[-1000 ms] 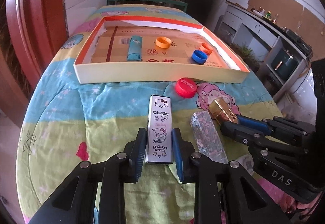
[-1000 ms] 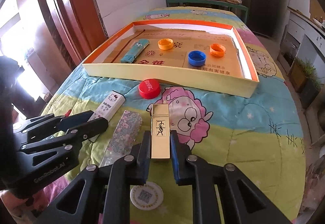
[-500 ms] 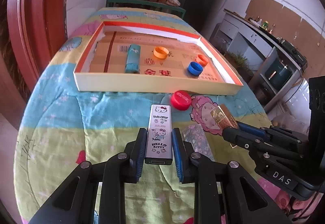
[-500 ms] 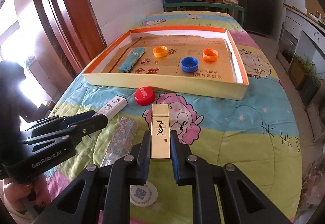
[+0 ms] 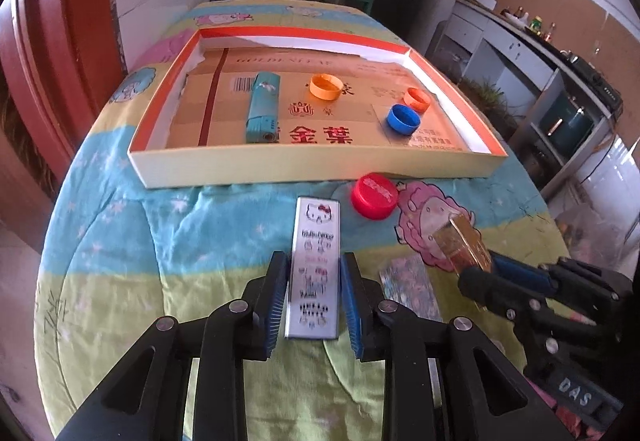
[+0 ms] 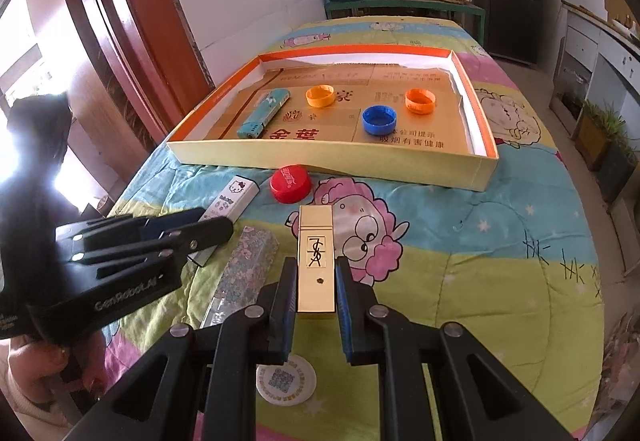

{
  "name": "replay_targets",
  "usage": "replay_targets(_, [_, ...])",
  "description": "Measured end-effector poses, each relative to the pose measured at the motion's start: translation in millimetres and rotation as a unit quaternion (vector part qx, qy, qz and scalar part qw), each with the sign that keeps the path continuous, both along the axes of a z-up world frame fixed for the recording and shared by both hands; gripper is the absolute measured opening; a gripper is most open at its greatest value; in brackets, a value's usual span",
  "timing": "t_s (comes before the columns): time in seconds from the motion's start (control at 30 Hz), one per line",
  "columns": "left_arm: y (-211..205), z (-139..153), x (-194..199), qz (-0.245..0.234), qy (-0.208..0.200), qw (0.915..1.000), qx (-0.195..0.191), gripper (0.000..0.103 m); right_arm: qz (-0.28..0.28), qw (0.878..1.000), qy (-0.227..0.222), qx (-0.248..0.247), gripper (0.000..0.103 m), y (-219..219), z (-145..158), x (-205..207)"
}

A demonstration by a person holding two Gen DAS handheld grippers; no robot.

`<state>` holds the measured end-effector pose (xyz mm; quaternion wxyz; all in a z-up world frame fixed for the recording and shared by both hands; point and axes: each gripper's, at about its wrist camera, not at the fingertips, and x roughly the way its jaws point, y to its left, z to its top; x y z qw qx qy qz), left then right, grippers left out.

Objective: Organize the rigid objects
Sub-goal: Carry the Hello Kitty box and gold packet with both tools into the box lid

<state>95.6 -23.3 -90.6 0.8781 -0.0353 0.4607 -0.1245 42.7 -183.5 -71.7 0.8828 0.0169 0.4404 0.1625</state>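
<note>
Both tongs are loaded and poised short of the shallow cardboard tray [image 5: 304, 171], which lies further up the quilt-covered counter [image 5: 120, 241]; the step in hand looks like carrying the two flat cases toward that tray. The left tongs [image 5: 314, 293] have the white cartoon-cat case [image 5: 316, 261] between their blue pads; the jaws have just been opening a little, and in the left wrist view thin gaps show on both sides, so the pads look as if they no longer press it; the case itself points lengthwise at the tray wall. The right tongs [image 6: 316, 305] are closed on the gold case [image 6: 316, 261], pads tight against its long edges, the logo face up; the same case shows tilted in the left wrist view. Still loose on the quilt are the red cap [image 6: 290, 184], just before the tray's near wall, and the glittery case [image 6: 250, 267], lying between the two tongs; a round QR sticker [image 6: 286, 381] sits under the right tongs. Already in the tray are the teal lighter [image 5: 262, 107], a yellow cap [image 5: 326, 86], an orange cap [image 5: 417, 99] and a blue cap [image 5: 403, 120], all well apart. The next move, as I judge it, calls for a firm re-grip on the left, then lifting each case over the near wall and setting it flat on bare cardboard, the white one beside the lighter, the gold one in the gap clear of the caps; the red cap lies close to the path and could be knocked.
</note>
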Motion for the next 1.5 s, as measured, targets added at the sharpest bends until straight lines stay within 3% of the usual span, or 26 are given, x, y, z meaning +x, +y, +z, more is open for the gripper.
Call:
replay_targets(0.17, [-7,0,7,0.001,-0.006,0.9998,0.019,0.028,-0.001,1.0,0.0,0.002,0.018,-1,-1,0])
replay_targets(0.43, [-1,3,4,0.004,-0.013,0.9999,-0.004,0.027,-0.003,1.0,-0.002,0.005,0.018,-5,-1,2])
replay_targets(1.07, [16,50,20,0.015,-0.061,0.9979,-0.018,0.026,0.007,0.999,-0.051,0.003,0.018,0,34,30])
replay_targets(1.2, [18,45,22,0.011,-0.041,0.9987,-0.028,0.026,0.008,0.998,-0.058,0.005,0.018,1,39,34])
replay_targets(1.4, [10,14,14,0.01,0.001,0.9996,-0.027,0.026,0.006,0.999,-0.044,0.012,0.018,-1,30,33])
replay_targets(1.5, [8,12,13,0.022,-0.01,0.9996,-0.013,0.027,0.007,0.999,-0.034,0.016,0.018,-1,24,32])
